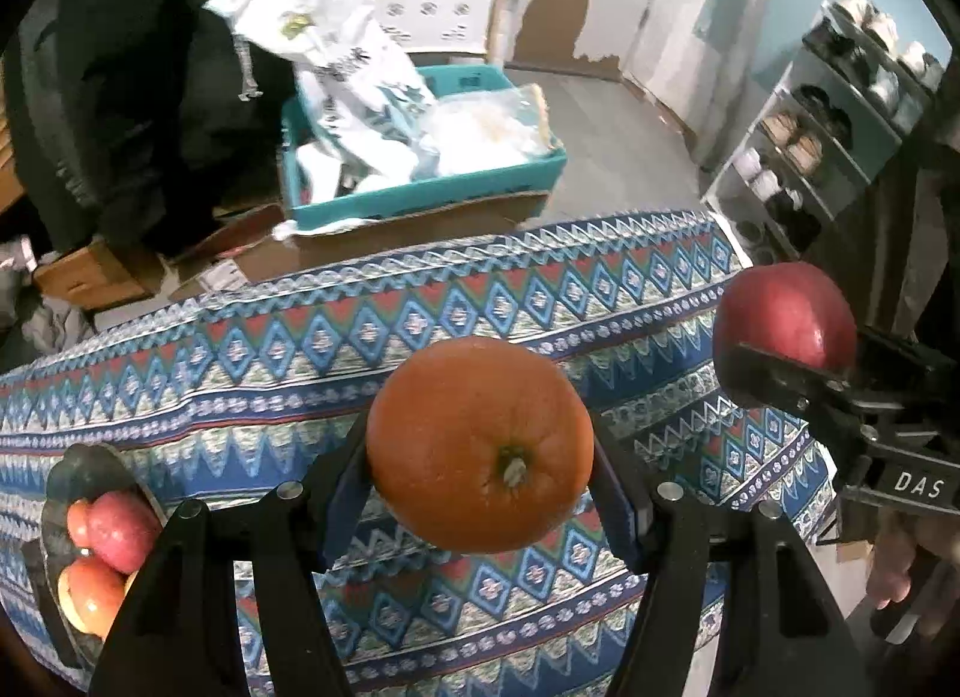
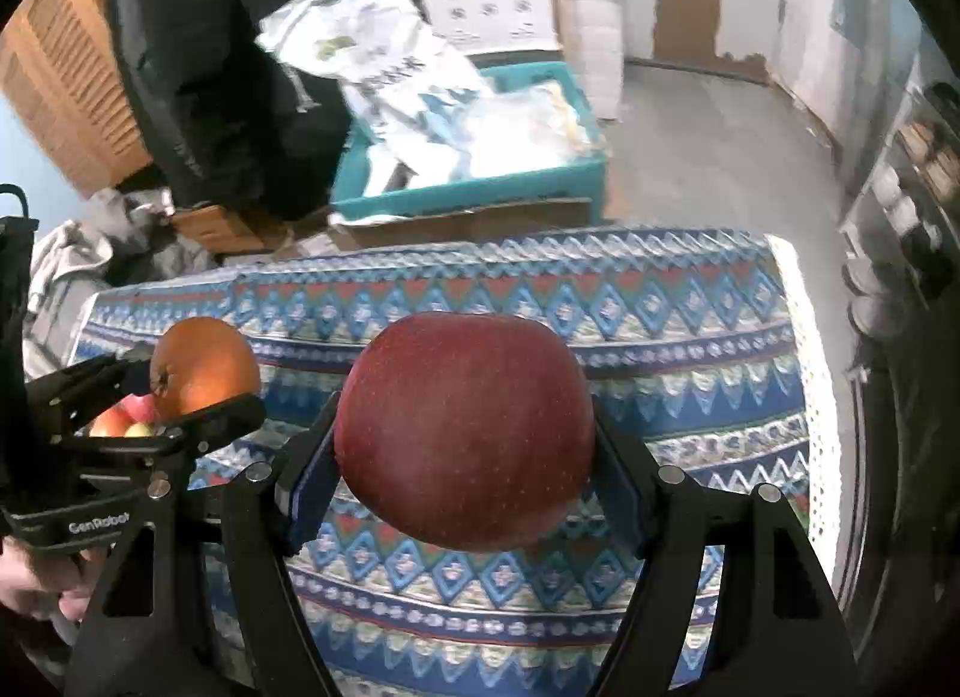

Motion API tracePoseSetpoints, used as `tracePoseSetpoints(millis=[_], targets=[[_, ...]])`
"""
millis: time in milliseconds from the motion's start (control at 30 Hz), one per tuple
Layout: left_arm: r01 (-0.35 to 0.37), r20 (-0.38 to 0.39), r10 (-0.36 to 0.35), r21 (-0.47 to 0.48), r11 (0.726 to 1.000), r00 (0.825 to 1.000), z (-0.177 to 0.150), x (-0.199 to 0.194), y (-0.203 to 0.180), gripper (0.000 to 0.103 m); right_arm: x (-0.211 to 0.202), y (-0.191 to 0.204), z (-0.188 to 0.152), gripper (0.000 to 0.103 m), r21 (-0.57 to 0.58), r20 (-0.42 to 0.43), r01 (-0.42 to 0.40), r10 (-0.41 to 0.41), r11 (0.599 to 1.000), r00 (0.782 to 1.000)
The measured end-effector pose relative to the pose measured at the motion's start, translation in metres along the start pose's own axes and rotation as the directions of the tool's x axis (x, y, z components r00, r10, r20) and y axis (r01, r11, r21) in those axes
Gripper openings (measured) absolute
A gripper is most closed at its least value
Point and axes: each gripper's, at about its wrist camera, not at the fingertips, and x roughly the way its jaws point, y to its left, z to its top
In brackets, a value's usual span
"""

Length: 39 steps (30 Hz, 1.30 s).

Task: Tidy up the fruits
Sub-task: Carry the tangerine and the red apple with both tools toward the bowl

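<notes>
**Two fruits up at once, bowl off to my left**

So right now I've got an orange (image 1: pixel 480 445) clamped in my left fingers (image 1: pixel 480 475) and a dark red apple (image 2: pixel 465 430) clamped in my right fingers (image 2: pixel 465 457). Both sets of pads are pressed flat on opposite sides of the fruit, so neither pair is hanging loose or wide. Both fruits are up in the air above the desk (image 1: pixel 300 349), which has that blue zigzag cloth over it.

My guess at why I'm holding them like this: gripping across the widest part keeps a round thing from squirting out, and carrying one in each hand saves a trip. The orange sits stem end toward my camera, so the pads are on its sides rather than on the button.

Landmark is the bowl (image 1: pixel 78 469), a metal one. It's left of the orange and lower, and there are already a few pinkish apples (image 1: pixel 114 529) in it. The red apple is right of the orange, well apart from the bowl. So sorting looks partly done, with these two still to place. Whether the orange belongs in that bowl, I can't tell.

Looks-wise: the orange is evenly coloured with a small dry green stem. The apple is deep maroon with tiny pale speckles, glossy, no bruises on the side I can see.
</notes>
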Motion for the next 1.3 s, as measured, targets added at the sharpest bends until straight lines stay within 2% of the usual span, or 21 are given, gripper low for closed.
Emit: tracePoseSetpoints(millis=[533,800,1300], targets=[[-0.059,0.067,0.068,-0.118,0.991,0.995,-0.037,-0.065,0.091,0.068,-0.007,0.101,0.015,0.074,-0.145,0.008,-0.107,0.11,0.984,0.994],[-0.102,0.071,0.117,-0.189,0.977,0.991,-0.062,-0.089,0.139,0.068,0.007,0.149,0.013,0.074,-0.204,-0.028,-0.159,0.157,0.966,0.987],[-0.148,0.058,0.173,-0.299,0.942,0.983,-0.112,-0.115,0.199,0.068,0.027,0.223,0.013,0.074,-0.283,-0.091,-0.245,0.228,0.927,0.969]])
